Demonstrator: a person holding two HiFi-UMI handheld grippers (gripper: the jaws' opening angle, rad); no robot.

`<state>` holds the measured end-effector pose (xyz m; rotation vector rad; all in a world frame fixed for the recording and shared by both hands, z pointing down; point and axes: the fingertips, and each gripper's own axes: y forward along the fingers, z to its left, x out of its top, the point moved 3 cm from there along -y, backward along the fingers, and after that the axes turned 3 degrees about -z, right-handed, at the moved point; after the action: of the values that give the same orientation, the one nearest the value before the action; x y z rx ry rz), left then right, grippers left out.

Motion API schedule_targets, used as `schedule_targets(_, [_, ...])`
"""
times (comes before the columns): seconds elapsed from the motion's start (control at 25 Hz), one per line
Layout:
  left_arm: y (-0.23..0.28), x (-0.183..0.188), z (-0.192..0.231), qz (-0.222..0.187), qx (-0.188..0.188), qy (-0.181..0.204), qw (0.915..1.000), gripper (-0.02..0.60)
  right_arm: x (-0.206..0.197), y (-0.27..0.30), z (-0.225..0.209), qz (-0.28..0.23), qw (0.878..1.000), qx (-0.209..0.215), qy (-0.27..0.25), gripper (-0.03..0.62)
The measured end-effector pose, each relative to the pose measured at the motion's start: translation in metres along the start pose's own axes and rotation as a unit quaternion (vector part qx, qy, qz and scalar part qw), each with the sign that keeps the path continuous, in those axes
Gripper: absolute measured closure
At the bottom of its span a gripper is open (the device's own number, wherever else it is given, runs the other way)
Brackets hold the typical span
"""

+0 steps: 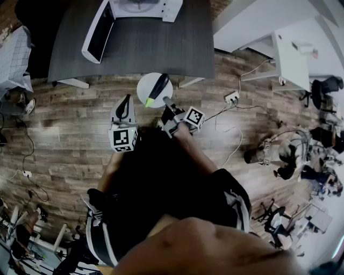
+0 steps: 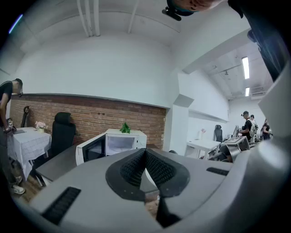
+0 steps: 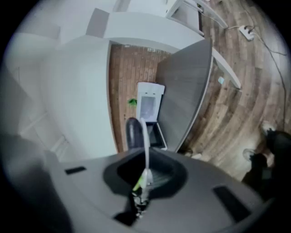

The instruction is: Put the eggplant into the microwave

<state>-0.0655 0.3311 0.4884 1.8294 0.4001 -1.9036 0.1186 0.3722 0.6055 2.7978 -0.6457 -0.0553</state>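
You had right claw [image 3: 144, 174] clamped on the plate [image 1: 146, 86] carrying the eggplant [image 1: 158, 87], left claw [image 2: 145, 154] together and empty; microwave [image 1: 141, 7] stood open on far desk [image 1: 145, 51], eggplant not yet inside

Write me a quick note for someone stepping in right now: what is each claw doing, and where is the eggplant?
Left gripper: jaws together, nothing in them, aimed toward the microwave.
Right gripper: shut on the rim of the white plate. The eggplant lies on that plate.
Where things are: the plate is held in the air over the floor, short of the grey table. The microwave stands on that table with its door swung open.
Done: the door is open and the eggplant is lifted on its plate.
Left: carry it forward and set it inside the microwave.
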Motion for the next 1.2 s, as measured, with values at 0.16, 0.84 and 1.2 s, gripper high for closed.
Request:
schedule_targets(0.16, [0.002, -0.002, 0.002, -0.001, 0.003, 0.001, 1.0000, 0.546, -0.001, 0.001, -0.001, 0.002, 1.000, -0.003, 0.000, 0.556])
schedule_targets(0.84, [0.001, -0.001, 0.002, -0.006, -0.004, -0.001, 1.0000, 0.546, -0.005, 0.004, 0.005, 0.002, 1.000, 0.005, 0.001, 0.556])
schedule_targets(1.2, [-0.008, 0.003, 0.028, -0.010, -0.014, -0.001, 0.9998, 0.546, -0.021, 0.016, 0.008, -0.015, 1.000, -0.001, 0.002, 0.556])
